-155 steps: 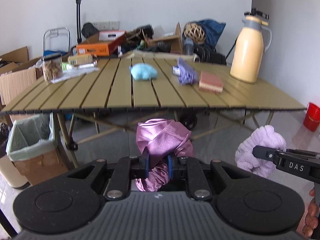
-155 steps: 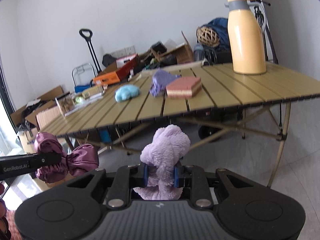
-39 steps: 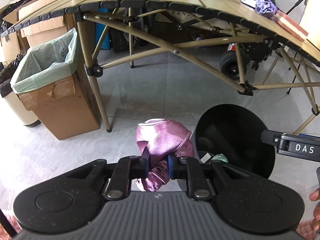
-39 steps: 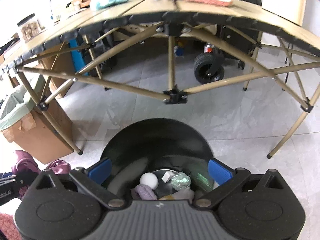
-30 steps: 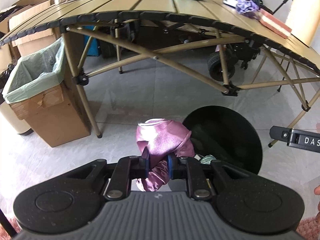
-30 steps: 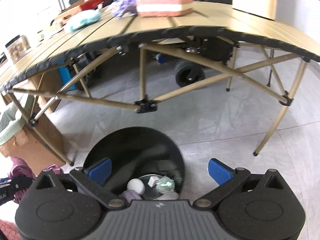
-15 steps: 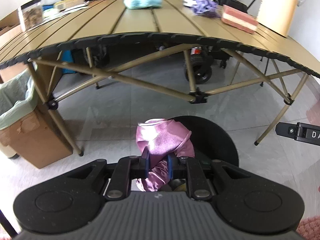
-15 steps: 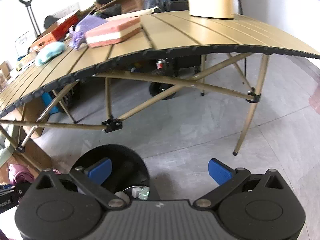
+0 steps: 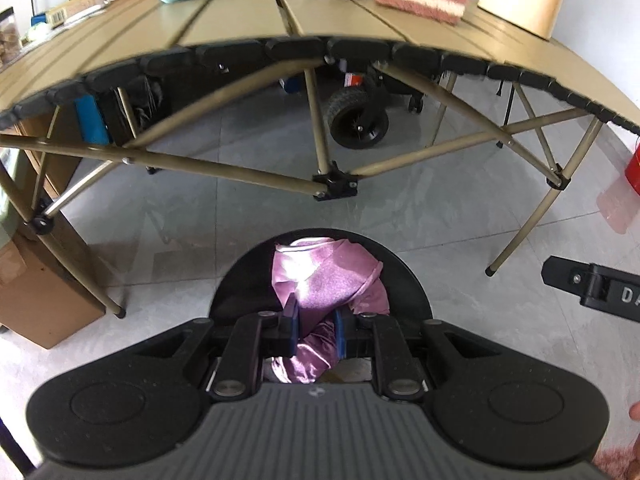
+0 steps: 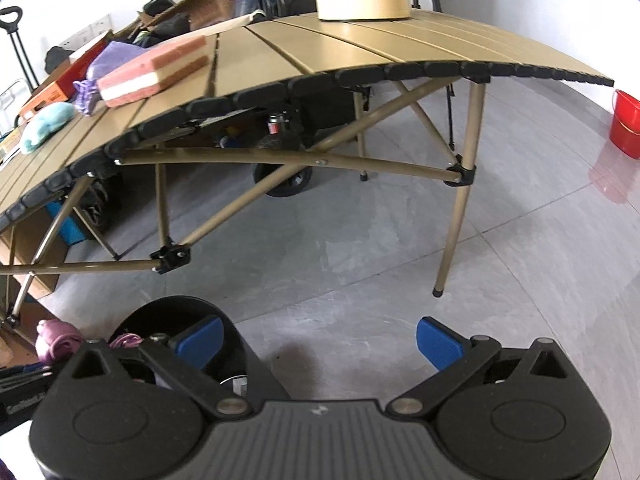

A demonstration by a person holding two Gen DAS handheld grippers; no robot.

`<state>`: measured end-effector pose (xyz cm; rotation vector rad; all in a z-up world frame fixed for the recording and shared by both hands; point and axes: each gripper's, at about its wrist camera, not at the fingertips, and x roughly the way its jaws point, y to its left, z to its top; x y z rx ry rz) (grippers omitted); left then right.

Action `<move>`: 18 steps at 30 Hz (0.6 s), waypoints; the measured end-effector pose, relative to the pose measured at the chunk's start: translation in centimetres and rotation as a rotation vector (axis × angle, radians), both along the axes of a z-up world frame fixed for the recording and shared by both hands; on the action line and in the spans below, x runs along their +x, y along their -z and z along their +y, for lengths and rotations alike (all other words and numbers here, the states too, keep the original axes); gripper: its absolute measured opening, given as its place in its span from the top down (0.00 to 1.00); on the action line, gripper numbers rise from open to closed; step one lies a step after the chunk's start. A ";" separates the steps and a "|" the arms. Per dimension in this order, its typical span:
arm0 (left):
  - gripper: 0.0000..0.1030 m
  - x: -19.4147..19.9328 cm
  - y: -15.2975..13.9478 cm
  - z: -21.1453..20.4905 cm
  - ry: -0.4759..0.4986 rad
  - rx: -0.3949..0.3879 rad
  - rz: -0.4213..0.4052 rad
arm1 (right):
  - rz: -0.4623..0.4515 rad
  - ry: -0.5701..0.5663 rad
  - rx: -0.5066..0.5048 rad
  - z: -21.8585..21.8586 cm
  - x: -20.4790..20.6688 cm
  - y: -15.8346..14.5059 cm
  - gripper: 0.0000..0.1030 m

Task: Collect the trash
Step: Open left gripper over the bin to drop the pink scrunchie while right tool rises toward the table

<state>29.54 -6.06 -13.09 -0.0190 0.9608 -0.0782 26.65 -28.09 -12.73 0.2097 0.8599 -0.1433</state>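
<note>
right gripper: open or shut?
Open. The right gripper shows its blue pads spread wide with only bare floor between them.

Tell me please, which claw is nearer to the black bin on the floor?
Left. The left claw, shut on the purple cloth, hangs right over the black bin. The right claw, open and empty, is beside it over bare floor.

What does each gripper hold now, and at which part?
The left gripper pinches the purple satin cloth around its bunched middle, above the black bin. The right gripper is open and empty.
</note>
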 end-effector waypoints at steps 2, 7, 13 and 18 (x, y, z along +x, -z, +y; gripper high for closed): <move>0.83 0.4 0.4 -0.4 -0.002 0.003 0.010 | -0.003 0.016 0.001 -0.3 0.0 0.1 0.00; 0.83 1.2 1.4 -1.2 -0.025 0.037 0.009 | -0.019 0.089 0.058 -1.8 -0.3 0.3 0.00; 0.83 2.2 2.9 -1.4 -0.063 0.058 0.040 | -0.004 0.124 0.085 -2.4 -0.5 1.1 0.00; 0.83 2.6 3.8 -1.0 -0.095 0.067 0.059 | 0.010 0.129 0.086 -2.4 -0.5 1.6 0.00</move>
